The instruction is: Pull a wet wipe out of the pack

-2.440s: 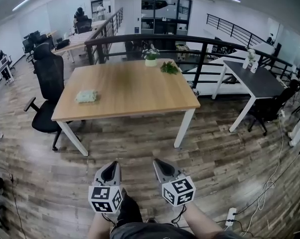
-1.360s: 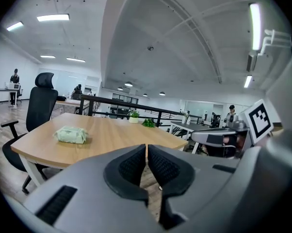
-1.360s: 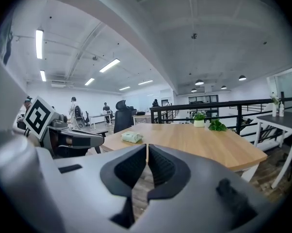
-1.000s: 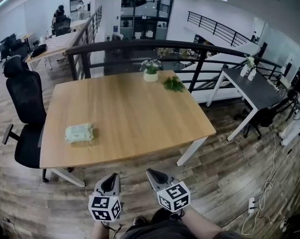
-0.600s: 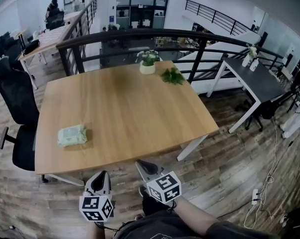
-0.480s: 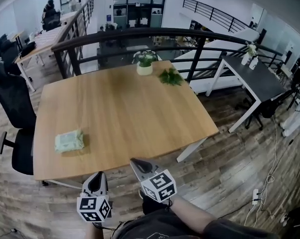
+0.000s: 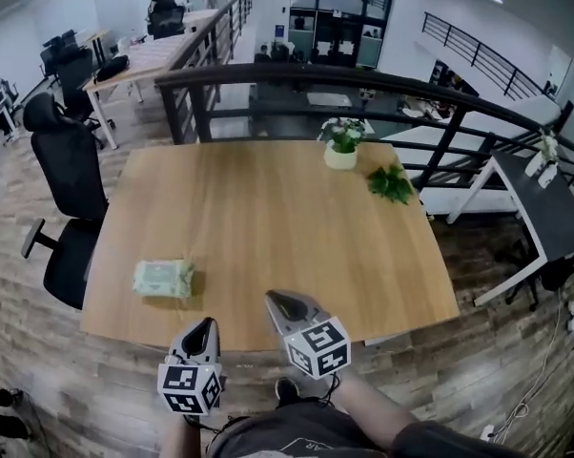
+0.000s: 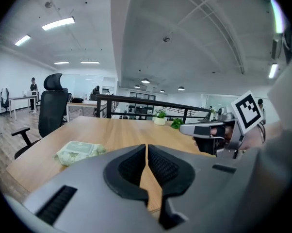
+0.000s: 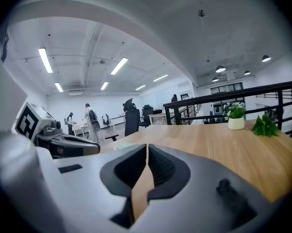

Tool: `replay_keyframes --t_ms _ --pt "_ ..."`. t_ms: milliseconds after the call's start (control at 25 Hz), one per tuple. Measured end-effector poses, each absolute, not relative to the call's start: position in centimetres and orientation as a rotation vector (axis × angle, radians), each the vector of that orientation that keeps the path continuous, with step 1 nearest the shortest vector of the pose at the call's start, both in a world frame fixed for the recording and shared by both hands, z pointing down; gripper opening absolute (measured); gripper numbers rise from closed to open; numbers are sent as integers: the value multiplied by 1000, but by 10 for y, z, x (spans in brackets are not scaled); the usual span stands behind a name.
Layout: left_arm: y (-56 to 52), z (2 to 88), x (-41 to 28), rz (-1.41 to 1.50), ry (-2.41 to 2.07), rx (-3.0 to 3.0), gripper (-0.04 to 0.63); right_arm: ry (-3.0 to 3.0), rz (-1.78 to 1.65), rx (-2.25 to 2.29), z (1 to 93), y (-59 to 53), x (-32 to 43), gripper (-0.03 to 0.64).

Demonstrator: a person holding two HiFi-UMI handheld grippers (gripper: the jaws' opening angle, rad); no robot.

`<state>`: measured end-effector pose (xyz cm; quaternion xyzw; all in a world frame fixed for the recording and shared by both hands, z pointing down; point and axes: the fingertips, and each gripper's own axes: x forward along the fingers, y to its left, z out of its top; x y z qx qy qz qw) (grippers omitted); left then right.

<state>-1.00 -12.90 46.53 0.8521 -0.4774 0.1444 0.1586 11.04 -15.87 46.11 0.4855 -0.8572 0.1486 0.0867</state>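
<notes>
A pale green wet wipe pack (image 7: 163,278) lies flat on the wooden table (image 7: 268,208), near its front left corner. The left gripper view shows the pack (image 8: 78,150) ahead and to the left. My left gripper (image 7: 203,327) is shut and empty, just short of the table's front edge, right of the pack. The right gripper (image 7: 279,301) is also shut with nothing in it, its tip over the front edge. In the left gripper view the jaws (image 8: 146,147) touch, and the right gripper (image 8: 197,128) shows beside them.
A white pot with a plant (image 7: 342,144) and a loose green sprig (image 7: 390,183) sit at the table's far right. A black office chair (image 7: 70,198) stands left of the table. A dark railing (image 7: 306,84) runs behind it. Wooden floor surrounds the table.
The table has come much nearer and now fills the middle of the head view. Both grippers have moved forward to its front edge, still shut. The pack has not moved on the table.
</notes>
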Motion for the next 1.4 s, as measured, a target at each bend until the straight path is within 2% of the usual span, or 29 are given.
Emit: replay_keyframes --t_ms 680,1400 --pt "-159 472 -88 448 -1749 2143 26 -2690 477 1009 485 -211 38 26" --pt "-236 508 -173 612 -1680 2171 26 -2598 467 966 500 -267 -37 26"
